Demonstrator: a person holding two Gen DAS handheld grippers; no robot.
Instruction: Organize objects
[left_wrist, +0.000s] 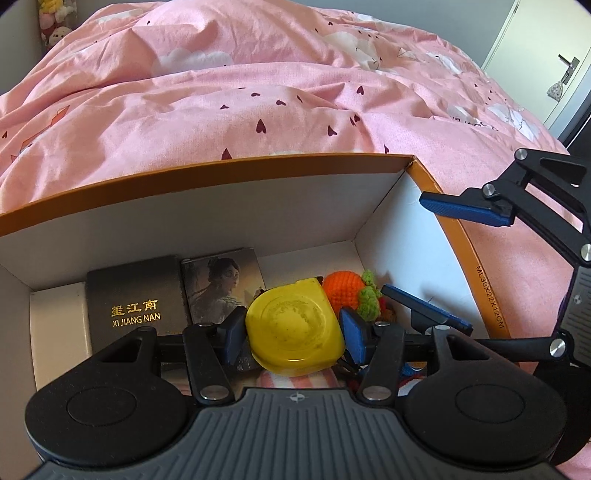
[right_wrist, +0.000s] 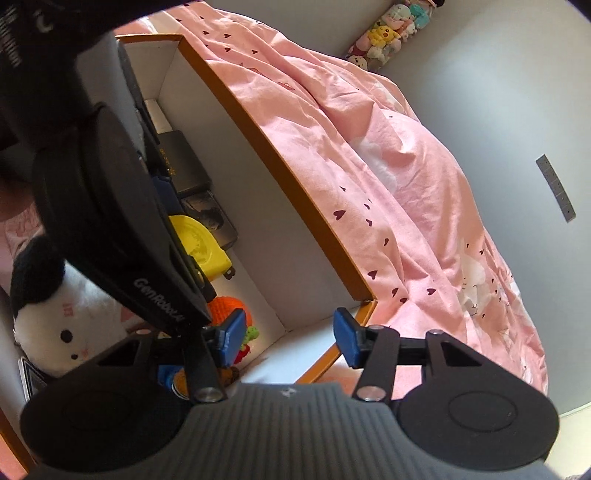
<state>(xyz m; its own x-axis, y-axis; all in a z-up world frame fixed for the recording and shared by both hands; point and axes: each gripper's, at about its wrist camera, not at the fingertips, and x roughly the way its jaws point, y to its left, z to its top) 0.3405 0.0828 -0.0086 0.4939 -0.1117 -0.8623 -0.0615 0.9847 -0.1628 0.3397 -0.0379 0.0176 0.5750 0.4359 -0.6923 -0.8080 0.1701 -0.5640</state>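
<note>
My left gripper (left_wrist: 293, 334) is shut on a yellow tape measure (left_wrist: 295, 326) and holds it inside an orange-rimmed cardboard box (left_wrist: 221, 173). The tape measure also shows in the right wrist view (right_wrist: 199, 242). In the box lie a black case lettered XI JIANG NAN (left_wrist: 135, 295), a card box with a woman's portrait (left_wrist: 221, 286) and an orange crocheted fruit (left_wrist: 345, 291). My right gripper (right_wrist: 290, 336) is open and empty over the box's near right corner; its blue fingers (left_wrist: 467, 210) show at the right of the left wrist view.
The box sits on a bed with a pink heart-print duvet (left_wrist: 258, 92). A white plush toy with black ears (right_wrist: 62, 321) lies in the box. Stuffed toys (right_wrist: 384, 33) hang at the wall. A door (left_wrist: 546, 55) stands at the far right.
</note>
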